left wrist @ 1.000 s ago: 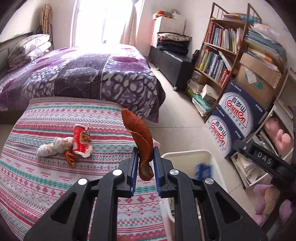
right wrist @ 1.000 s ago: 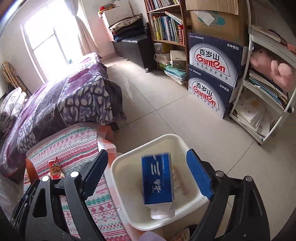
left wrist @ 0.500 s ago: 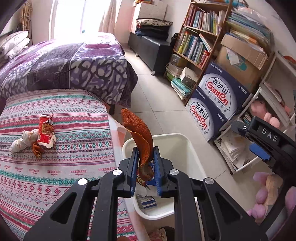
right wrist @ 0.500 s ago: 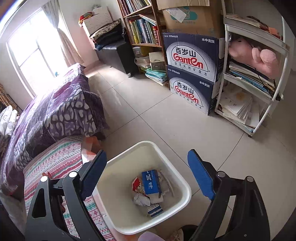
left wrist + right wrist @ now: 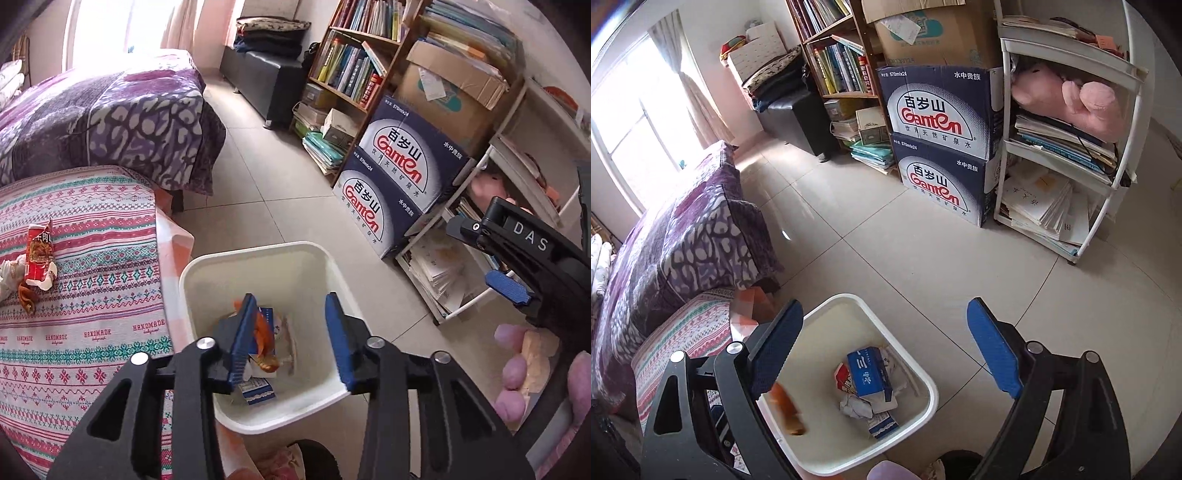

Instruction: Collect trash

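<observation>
My left gripper (image 5: 290, 336) is open above the white trash bin (image 5: 207, 266). An orange peel (image 5: 264, 345) is falling from it into the bin; it shows blurred in the right wrist view (image 5: 788, 408). The bin (image 5: 931, 391) holds a blue carton (image 5: 868, 371) and crumpled paper. My right gripper (image 5: 882, 354) is open and empty above the bin. A red snack wrapper (image 5: 37, 256) and a crumpled tissue (image 5: 7, 275) lie on the striped tablecloth (image 5: 92, 325) at the left.
A purple bed (image 5: 110, 110) stands behind the table. Two Ganten water boxes (image 5: 399, 177), a bookshelf (image 5: 354, 70) and a white shelf rack (image 5: 1071, 147) line the right side. Tiled floor (image 5: 886, 236) lies between.
My left gripper swung right from the table to over the bin and opened, dropping the orange peel. The blue carton dropped into the bin and settled there.
</observation>
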The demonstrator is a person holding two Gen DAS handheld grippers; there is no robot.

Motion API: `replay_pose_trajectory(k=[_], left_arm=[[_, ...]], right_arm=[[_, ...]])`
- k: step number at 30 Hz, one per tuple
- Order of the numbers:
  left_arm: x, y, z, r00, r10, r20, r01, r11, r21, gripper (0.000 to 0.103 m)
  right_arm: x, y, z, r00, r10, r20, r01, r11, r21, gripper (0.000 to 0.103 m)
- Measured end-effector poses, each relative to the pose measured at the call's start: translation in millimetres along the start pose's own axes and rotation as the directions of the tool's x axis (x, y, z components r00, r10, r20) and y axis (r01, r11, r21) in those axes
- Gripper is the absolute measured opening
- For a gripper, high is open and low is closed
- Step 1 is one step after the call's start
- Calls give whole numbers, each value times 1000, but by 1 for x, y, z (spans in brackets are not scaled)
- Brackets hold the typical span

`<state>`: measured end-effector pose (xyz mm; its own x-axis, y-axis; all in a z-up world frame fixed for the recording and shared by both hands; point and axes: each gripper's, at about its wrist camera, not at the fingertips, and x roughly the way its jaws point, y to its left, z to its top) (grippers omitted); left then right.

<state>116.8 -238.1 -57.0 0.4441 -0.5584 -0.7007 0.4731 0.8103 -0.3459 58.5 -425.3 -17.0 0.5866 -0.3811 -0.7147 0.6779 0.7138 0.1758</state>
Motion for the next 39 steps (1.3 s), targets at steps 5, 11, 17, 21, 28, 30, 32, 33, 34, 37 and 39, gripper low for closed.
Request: replay_pose_trajectory(k=[5, 11, 17, 21, 28, 30, 32, 33, 34, 37, 39], left_arm=[[-2, 2, 1, 1000, 11, 3, -11, 1000, -2, 45], [-8, 20, 2, 998, 62, 7, -62, 998, -26, 50], [-13, 48, 2, 991, 132, -3, -132, 990, -55, 55], [-12, 77, 1, 980, 197, -34, -199, 975, -95, 63], [-1, 155, -7, 903, 395, -169, -423, 888, -182, 64], [4, 183, -11, 875, 425, -230, -472, 855, -214, 64], [7, 209, -17, 851, 449, -272, -512, 825, -239, 64], [8, 221, -19, 840, 462, -284, -530, 811, -248, 64], [10, 230, -21, 828, 475, -297, -548, 797, -253, 64], [14, 255, -24, 807, 496, -320, -579, 770, -267, 64], [16, 265, -23, 801, 511, -313, -590, 762, -266, 64]], right_arm=[[1, -1, 0, 1000, -16, 0, 16, 1000, -1, 89], [3, 12, -6, 1000, -27, -13, 26, 999, -31, 93], [7, 35, -16, 998, -35, -47, 31, 996, -83, 96], [11, 48, -23, 997, -39, -72, 32, 995, -97, 96], [17, 74, -35, 993, -27, -111, 13, 991, -130, 96], [19, 83, -40, 992, -23, -122, 5, 989, -146, 96], [20, 91, -43, 991, -21, -129, 0, 987, -161, 96], [21, 96, -46, 991, -20, -134, -3, 985, -171, 96], [22, 100, -47, 990, -19, -137, -6, 984, -177, 96], [25, 110, -53, 988, -18, -150, -12, 981, -195, 96], [28, 117, -56, 987, -17, -162, -15, 980, -200, 96]])
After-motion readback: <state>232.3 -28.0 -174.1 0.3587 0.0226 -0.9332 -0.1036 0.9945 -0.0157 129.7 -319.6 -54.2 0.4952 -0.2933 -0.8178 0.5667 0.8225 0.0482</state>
